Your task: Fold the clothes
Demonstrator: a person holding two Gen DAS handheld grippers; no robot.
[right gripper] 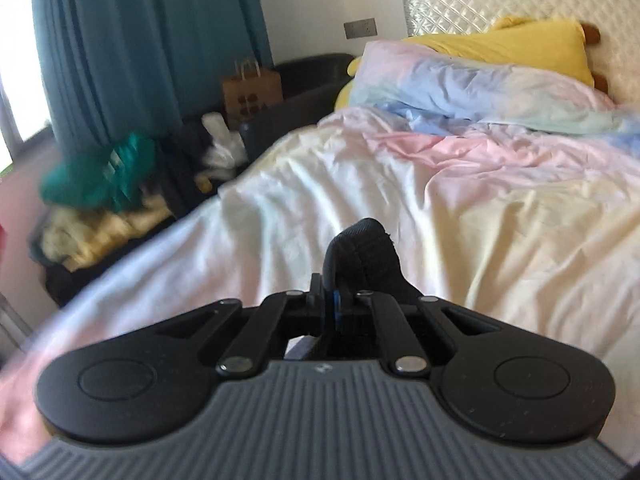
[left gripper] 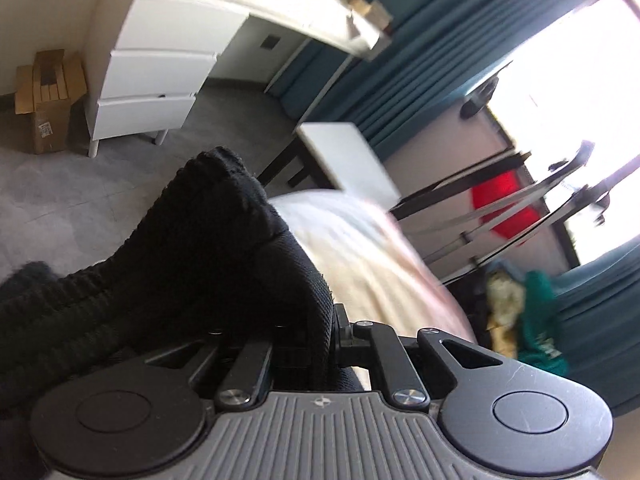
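A black knitted garment [left gripper: 168, 264] with a ribbed hem bunches up over the left side of the left wrist view and covers most of my left gripper [left gripper: 308, 320], which is shut on it. In the right wrist view my right gripper [right gripper: 332, 300] is shut on another edge of the black garment [right gripper: 364, 252], a small fold sticking up past the fingertips. Both grippers hang above the bed [right gripper: 460, 208] with its pastel pink, yellow and blue sheet. The rest of the garment is hidden below the grippers.
A white drawer unit [left gripper: 148, 76] and desk, a cardboard box [left gripper: 44, 100] and a small white table [left gripper: 344, 152] stand on the grey floor. Teal curtains [right gripper: 132, 40], a pile of clothes [right gripper: 100, 192], a paper bag [right gripper: 252, 92] and a yellow pillow [right gripper: 532, 44] surround the bed.
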